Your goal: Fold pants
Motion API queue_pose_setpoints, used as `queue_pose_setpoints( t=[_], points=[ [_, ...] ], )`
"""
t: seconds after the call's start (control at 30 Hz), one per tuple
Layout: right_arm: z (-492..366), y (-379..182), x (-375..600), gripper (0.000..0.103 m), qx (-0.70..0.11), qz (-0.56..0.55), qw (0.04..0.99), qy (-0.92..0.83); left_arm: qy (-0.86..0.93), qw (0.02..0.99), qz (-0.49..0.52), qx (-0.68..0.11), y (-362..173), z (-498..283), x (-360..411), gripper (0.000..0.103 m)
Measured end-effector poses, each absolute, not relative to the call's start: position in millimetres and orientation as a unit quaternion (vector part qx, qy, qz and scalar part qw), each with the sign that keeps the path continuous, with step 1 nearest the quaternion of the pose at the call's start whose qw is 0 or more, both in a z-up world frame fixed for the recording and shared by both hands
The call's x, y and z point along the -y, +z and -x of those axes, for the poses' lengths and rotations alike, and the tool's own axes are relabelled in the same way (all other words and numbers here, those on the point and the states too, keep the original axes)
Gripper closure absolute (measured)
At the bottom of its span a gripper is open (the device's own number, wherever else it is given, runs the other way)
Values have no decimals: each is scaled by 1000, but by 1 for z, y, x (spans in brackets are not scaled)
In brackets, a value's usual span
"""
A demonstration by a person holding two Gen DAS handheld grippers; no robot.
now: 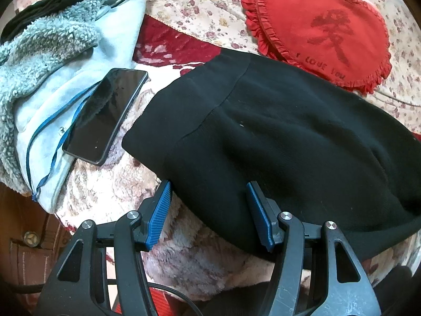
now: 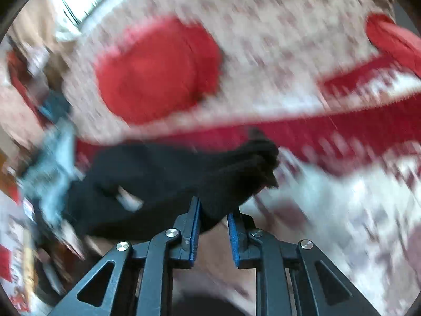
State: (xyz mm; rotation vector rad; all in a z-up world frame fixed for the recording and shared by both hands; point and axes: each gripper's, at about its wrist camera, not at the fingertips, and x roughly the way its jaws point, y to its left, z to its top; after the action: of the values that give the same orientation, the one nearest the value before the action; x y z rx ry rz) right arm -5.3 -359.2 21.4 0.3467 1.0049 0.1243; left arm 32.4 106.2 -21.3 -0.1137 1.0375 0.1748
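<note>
Pants: I see the black pants [image 1: 276, 137] lying in a thick fold across the bed [image 1: 110, 192], on a plush cream-and-red blanket; the ribbed waistband end points toward the phone.
Left claw: my left claw [image 1: 208, 193] stands wide, nothing between its blue pads [image 1: 159, 216]. The near edge of the pants lies right at the fingertips, the right-hand finger over black cloth, the left-hand one at the fabric's border (whether either pad truly touches, I cannot tell).
Right claw: my right claw [image 2: 213, 209] is narrowed onto a bunch of the pants [image 2: 184, 173], black cloth filling the gap between the pads and rising ahead of them. This view is heavily smeared.
Phone: a dark phone [image 1: 106, 114] rests half on a pale blue fleece-lined jacket [image 1: 65, 79], just beside the waistband, not touching it.
Pillow: a red heart-shaped pillow [image 1: 318, 29] with a frilled rim lies beyond the pants on the floral sheet [image 1: 194, 5], its lower edge meeting the black cloth.
</note>
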Motion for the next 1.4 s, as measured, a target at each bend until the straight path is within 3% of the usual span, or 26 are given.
queue_pose_setpoints(
  t=[0.07, 0.1, 0.13, 0.3, 0.47, 0.9, 0.97, 1.0, 1.03, 1.23, 1.4],
  points=[
    [20, 9, 375, 84, -491, -178, 852, 37, 82, 864, 52, -493, -17, -29, -103, 45],
    [26, 9, 383, 78, -482, -193, 854, 30, 81, 865, 53, -492, -15, -27, -102, 45],
    [29, 13, 387, 72, -470, -199, 859, 21, 78, 867, 54, -490, -10, -24, -99, 45],
    [9, 49, 370, 62, -421, -160, 892, 35, 52, 882, 46, -466, 15, -13, -77, 45],
    [-29, 57, 328, 59, -421, -97, 899, 76, 8, 884, 13, -467, 23, -14, -38, 45],
    [-151, -42, 275, 56, -510, 40, 835, 201, -41, 870, -40, -491, 7, -29, 17, 45],
    [-148, -40, 271, 65, -497, 60, 839, 212, -40, 868, -35, -494, 4, -33, 15, 45],
    [-144, -37, 270, 85, -488, 73, 842, 218, -38, 865, -31, -499, 2, -37, 12, 45],
    [-142, -34, 269, 94, -477, 86, 847, 216, -36, 863, -23, -503, 0, -39, 9, 45],
    [-152, -7, 264, 99, -421, 134, 880, 176, -27, 862, 2, -507, -2, -45, -2, 45],
    [-194, -14, 257, 98, -426, 115, 888, 131, -25, 858, -4, -513, -7, -44, -2, 45]
  ],
)
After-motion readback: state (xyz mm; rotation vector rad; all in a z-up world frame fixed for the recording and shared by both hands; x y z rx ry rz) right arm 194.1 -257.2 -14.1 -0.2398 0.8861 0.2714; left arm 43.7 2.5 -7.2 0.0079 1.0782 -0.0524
